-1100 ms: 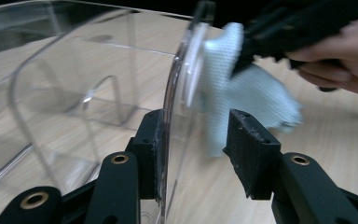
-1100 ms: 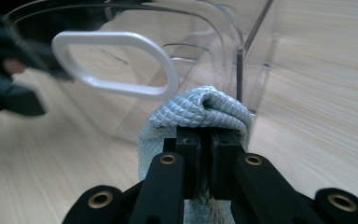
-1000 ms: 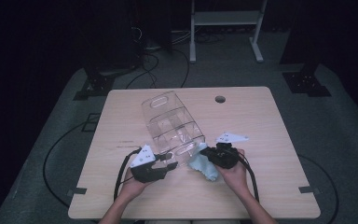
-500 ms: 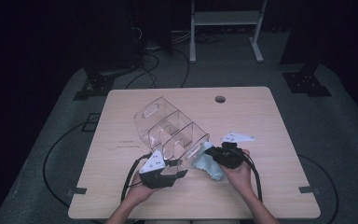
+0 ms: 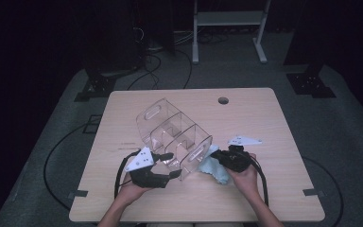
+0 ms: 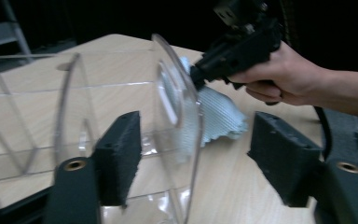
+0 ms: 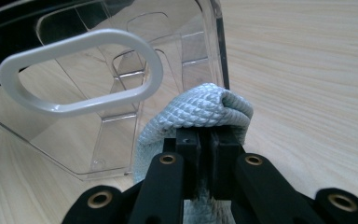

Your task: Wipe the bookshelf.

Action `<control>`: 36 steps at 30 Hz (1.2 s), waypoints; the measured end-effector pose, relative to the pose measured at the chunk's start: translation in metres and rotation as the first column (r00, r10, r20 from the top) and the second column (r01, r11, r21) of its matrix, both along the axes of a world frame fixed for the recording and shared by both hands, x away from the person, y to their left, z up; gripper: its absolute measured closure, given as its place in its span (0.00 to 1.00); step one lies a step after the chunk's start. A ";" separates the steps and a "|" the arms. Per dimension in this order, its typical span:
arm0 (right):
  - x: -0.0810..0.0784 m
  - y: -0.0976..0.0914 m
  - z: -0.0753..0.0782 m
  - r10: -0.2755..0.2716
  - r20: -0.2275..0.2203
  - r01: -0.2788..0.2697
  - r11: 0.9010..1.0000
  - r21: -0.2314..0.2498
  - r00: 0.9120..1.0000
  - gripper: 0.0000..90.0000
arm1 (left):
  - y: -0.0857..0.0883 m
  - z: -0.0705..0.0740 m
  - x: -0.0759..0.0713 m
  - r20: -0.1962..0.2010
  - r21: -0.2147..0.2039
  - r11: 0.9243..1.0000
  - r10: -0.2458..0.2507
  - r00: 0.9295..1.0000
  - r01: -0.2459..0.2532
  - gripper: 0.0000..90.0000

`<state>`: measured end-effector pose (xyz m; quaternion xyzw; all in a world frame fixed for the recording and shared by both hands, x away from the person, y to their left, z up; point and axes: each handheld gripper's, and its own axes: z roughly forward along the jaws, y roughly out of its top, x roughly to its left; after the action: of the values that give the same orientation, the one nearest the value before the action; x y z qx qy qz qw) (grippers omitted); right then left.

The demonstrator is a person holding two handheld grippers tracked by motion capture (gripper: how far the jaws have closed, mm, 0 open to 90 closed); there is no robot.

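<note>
Pinching a light-blue cloth (image 7: pixel 200 112) tight in the right gripper (image 7: pixel 204 140), pressed against the end wall of the clear plastic organizer (image 5: pixel 172 137), tilted at mid-table (image 5: pixel 264 113); left gripper (image 6: pixel 193 154) just been opening, jaws now well apart either side of that end wall, pads not pressing on it, inner pad (image 6: pixel 119 156) just beside the plastic

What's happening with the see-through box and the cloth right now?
Left gripper just opening, straddling clear organizer end wall. Right gripper shut on blue cloth, against organizer. Nothing in the way.
</note>
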<state>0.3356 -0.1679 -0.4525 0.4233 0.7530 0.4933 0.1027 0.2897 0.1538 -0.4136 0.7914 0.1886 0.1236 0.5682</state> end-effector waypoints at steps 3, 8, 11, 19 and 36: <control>-0.001 -0.001 0.000 0.004 0.001 -0.004 1.000 -0.005 1.000 0.94 | 0.004 0.004 0.003 0.014 0.010 0.999 0.037 0.999 -0.038 0.29; -0.004 -0.004 0.001 0.015 0.008 -0.015 1.000 -0.013 1.000 0.93 | 0.010 0.001 0.014 0.022 0.027 0.992 0.123 0.992 -0.124 0.15; -0.005 -0.005 0.002 0.023 0.006 -0.023 0.999 -0.024 1.000 0.93 | 0.015 0.000 0.022 0.016 0.021 0.984 0.174 0.985 -0.175 0.10; -0.008 -0.006 0.002 0.037 0.003 -0.037 0.999 -0.037 0.999 0.93 | 0.023 -0.001 0.045 -0.001 0.021 0.965 0.262 0.965 -0.262 0.01; -0.008 -0.007 0.003 0.041 0.007 -0.041 0.999 -0.021 0.999 0.93 | 0.024 -0.014 0.069 0.018 0.091 0.953 0.289 0.957 -0.290 0.00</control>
<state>0.3276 -0.1749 -0.4498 0.4048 0.7662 0.4890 0.0995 0.3585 0.1778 -0.4276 0.7805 0.2953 0.2160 0.5070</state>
